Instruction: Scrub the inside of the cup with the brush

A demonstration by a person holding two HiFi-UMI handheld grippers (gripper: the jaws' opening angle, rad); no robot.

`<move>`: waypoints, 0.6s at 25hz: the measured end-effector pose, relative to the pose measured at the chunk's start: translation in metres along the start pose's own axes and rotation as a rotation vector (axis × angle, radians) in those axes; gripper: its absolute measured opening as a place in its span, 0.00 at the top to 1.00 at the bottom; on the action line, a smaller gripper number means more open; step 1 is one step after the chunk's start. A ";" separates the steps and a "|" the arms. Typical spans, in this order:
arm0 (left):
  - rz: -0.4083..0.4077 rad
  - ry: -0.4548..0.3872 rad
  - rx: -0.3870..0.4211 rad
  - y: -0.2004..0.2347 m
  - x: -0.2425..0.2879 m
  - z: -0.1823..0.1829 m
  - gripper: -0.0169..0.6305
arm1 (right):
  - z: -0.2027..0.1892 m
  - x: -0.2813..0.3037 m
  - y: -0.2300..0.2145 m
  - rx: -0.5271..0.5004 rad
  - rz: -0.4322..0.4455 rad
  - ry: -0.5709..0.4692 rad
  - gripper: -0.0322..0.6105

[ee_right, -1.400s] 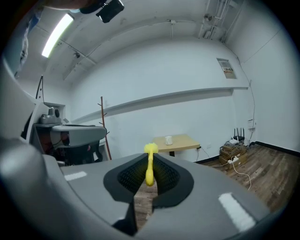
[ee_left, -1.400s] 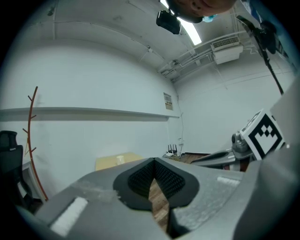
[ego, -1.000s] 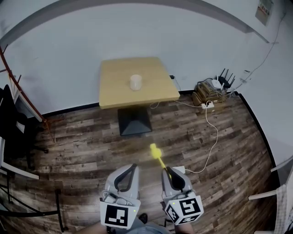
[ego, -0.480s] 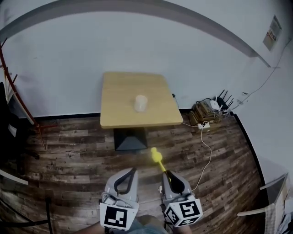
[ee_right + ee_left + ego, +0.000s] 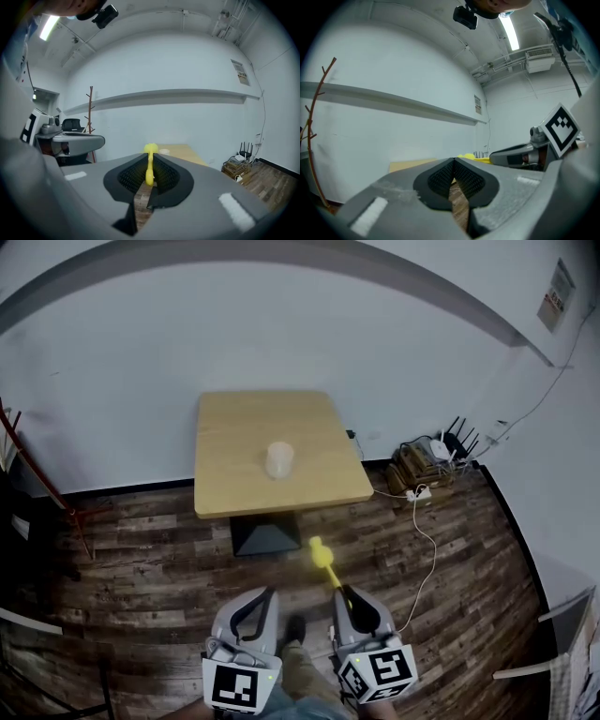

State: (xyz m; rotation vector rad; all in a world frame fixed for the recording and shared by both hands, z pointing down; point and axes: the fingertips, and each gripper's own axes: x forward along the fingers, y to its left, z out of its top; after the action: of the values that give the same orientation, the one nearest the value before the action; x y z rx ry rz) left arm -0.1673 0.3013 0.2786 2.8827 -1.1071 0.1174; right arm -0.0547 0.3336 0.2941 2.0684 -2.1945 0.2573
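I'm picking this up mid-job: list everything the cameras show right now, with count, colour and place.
table: one, tan top on a dark pedestal, by the white wall ahead
cup: one, whitish, upright near the middle of the table top
brush: one, yellow, head pointing toward the table
router: one, white with dark antennas, right corner
power strip: one, white, on the wood floor by the router, white cable trailing from it
coat stand: one, reddish, left by the wall
wall notice: one, pale, upper right
left gripper: one, grey, jaws together, empty
right gripper: one, grey, clamped on the brush handle
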 end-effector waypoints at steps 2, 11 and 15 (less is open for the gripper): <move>0.008 0.007 0.010 0.003 0.016 -0.001 0.94 | 0.000 0.012 -0.012 0.008 0.005 -0.006 0.89; 0.048 0.057 0.056 0.014 0.110 0.008 0.94 | 0.014 0.085 -0.081 0.055 0.053 -0.024 0.89; 0.077 0.072 0.077 0.014 0.152 0.014 0.94 | 0.020 0.114 -0.116 0.077 0.084 -0.027 0.89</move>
State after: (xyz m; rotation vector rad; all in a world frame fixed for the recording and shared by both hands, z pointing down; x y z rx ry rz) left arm -0.0637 0.1889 0.2785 2.8762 -1.2275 0.2701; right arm 0.0550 0.2118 0.3025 2.0318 -2.3260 0.3278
